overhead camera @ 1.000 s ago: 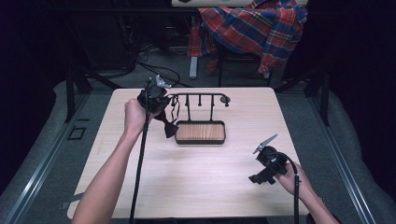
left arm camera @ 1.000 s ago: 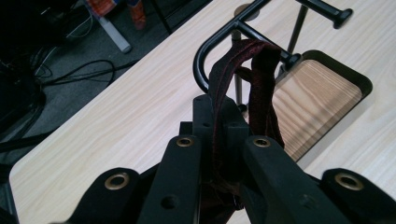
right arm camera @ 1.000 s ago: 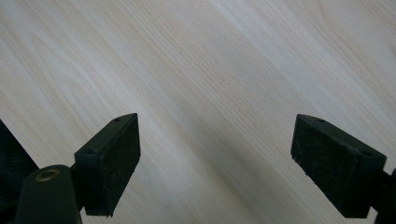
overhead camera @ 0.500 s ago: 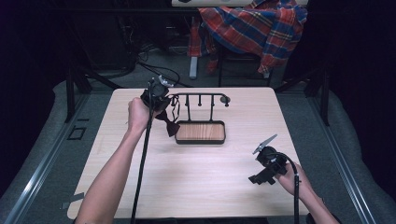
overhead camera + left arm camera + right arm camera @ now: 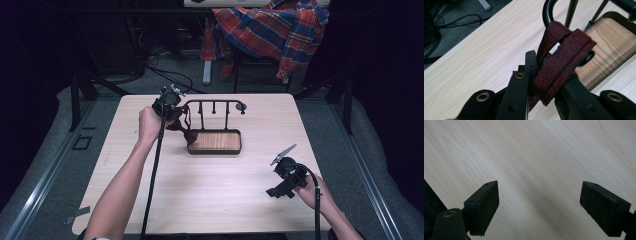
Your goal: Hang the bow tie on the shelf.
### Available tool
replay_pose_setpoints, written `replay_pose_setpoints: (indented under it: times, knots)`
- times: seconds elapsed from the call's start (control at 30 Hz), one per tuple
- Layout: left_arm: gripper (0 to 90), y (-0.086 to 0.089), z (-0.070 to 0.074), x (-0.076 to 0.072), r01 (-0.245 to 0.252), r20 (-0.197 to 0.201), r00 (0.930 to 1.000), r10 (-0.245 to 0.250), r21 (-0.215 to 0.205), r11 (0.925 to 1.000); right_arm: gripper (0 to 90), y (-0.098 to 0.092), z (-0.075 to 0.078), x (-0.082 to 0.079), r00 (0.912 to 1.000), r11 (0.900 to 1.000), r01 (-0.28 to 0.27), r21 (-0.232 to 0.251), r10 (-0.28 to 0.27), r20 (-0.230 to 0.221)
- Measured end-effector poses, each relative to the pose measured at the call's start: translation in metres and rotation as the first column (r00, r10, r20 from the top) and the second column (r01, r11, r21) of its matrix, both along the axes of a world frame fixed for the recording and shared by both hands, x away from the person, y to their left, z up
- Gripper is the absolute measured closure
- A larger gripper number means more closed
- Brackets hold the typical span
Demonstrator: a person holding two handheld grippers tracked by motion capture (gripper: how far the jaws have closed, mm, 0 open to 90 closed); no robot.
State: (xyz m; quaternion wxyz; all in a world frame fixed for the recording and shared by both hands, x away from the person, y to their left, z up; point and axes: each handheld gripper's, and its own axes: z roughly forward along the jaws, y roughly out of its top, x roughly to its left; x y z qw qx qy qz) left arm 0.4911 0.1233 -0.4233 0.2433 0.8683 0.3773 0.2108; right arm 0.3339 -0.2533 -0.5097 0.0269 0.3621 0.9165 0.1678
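Observation:
A dark red fabric strap (image 5: pixel 564 65) is looped over the curved left end of a black rack (image 5: pixel 548 10). My left gripper (image 5: pixel 550 72) is shut on the strap's doubled lower part. Its jaws have just eased open a touch, with the strap still pinched between them. From above, the left gripper (image 5: pixel 175 116) sits at the rack (image 5: pixel 215 102), and the strap (image 5: pixel 184 129) hangs beside the wooden tray base (image 5: pixel 215 141). My right gripper (image 5: pixel 276 191) rests low at the table's front right. In its own view, the right gripper (image 5: pixel 539 202) is open over bare wood.
The pale wooden table (image 5: pixel 210 190) has free room in front of the rack. The rack's pegs and a knob (image 5: pixel 242 107) stand behind the tray. A plaid shirt (image 5: pixel 272 30) hangs on a chair beyond the far edge, with cables (image 5: pixel 165 75) on the floor.
The left hand has edged a little lower at the rack's left end, still with the strap. The right gripper has stayed where it was.

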Motion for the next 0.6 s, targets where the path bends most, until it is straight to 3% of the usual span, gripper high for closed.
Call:
replay_pose_setpoints:
  times: [0.27,0.3,0.37,0.43,0.6]
  knots:
    - [83.7,0.001,-0.006,0.007,-0.01,-0.016,0.9998,0.01,-0.001,0.9999,15.7,0.002,-0.002,-0.001,0.9999,1.0,0.013,0.02,-0.013,-0.003]
    - [83.3,0.002,-0.006,0.008,-0.012,-0.017,0.9998,0.012,-0.004,0.9999,15.7,0.001,-0.001,0.0,0.9999,1.0,-0.005,0.004,0.006,-0.014]
    - [82.7,0.003,-0.005,0.009,-0.016,-0.027,0.9995,0.016,-0.02,0.9997,15.7,0.0,-0.002,0.0,0.9998,1.0,0.019,0.014,-0.019,-0.006]
    - [82.2,0.003,-0.006,0.01,-0.02,-0.026,0.9995,0.019,-0.017,0.9997,15.7,-0.001,-0.001,0.001,0.9999,1.0,0.007,0.005,-0.007,-0.015]
    - [73.6,0.007,-0.011,0.013,-0.04,-0.05,0.9981,0.038,-0.036,0.9986,15.7,0.001,-0.001,0.0,0.9999,1.0,0.011,0.005,-0.011,-0.004]
